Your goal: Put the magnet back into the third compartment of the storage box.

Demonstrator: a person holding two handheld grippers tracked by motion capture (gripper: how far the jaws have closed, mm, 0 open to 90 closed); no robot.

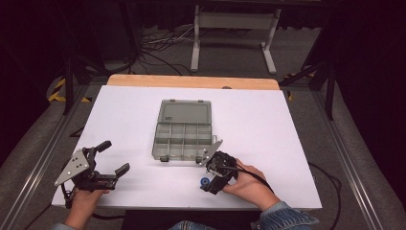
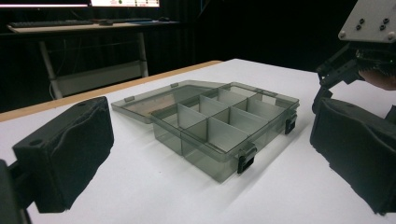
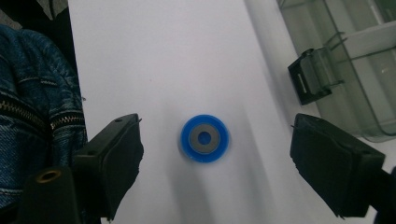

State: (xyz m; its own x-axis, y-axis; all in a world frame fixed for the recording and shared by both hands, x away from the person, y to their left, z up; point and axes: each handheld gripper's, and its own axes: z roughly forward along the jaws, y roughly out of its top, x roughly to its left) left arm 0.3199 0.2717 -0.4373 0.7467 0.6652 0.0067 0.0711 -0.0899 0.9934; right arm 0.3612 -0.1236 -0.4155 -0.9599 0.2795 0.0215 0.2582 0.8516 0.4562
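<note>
Blue disc (image 3: 204,138): small round piece with a grey centre and a hole, flat on the white table (image 1: 287,143), near edge, just near-right of the organizer box (image 1: 184,129).
Right gripper (image 3: 212,154): points down over the disc, jaws released and standing well apart, disc between them, pads not touching it.
Step in hand: my read, closing in for a pick of the disc.
How to do it well: keep the disc centred between the pads, go down until the tips almost meet the table, then close evenly; it is low and flat, so a high grip will slip off the rim.
Watch: the right pad sits near the box's black latch (image 3: 310,81); don't snag it.
Box: clear grey, lid open and lying flat on the far side, compartments look empty.
Left gripper (image 1: 112,158): near-left of the table, well apart from the box, jaws released, holding nothing.
Likely next: lift the disc, drop it into a compartment.
</note>
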